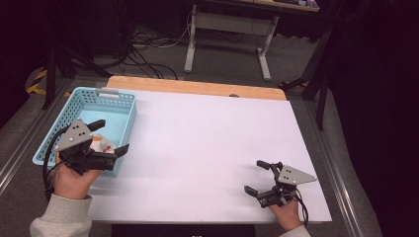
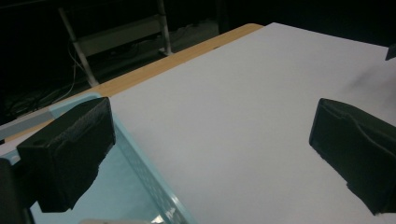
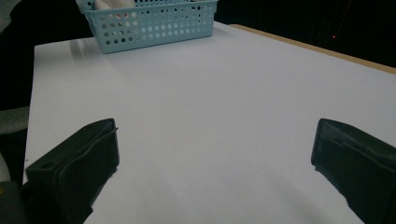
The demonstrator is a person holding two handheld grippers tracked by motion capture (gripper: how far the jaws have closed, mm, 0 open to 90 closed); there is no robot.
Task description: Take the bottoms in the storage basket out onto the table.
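A light blue perforated basket (image 1: 123,101) stands at the table's left edge, with a white and orange item (image 1: 102,144) lying near its front end. My left gripper (image 1: 111,136) hangs open over the basket's near right corner, one jaw above the inside and the other past the rim. In the left gripper view the basket rim (image 2: 154,186) runs between the spread jaws with nothing held. My right gripper (image 1: 257,176) rests open near the table's front right, empty. The right gripper view looks across bare table to the basket (image 3: 154,23).
The white table top (image 1: 207,143) has a wooden strip (image 1: 197,88) along its far edge. Beyond it stand a desk frame (image 1: 227,34) and floor cables. A dark curtain (image 1: 380,98) hangs at the right.
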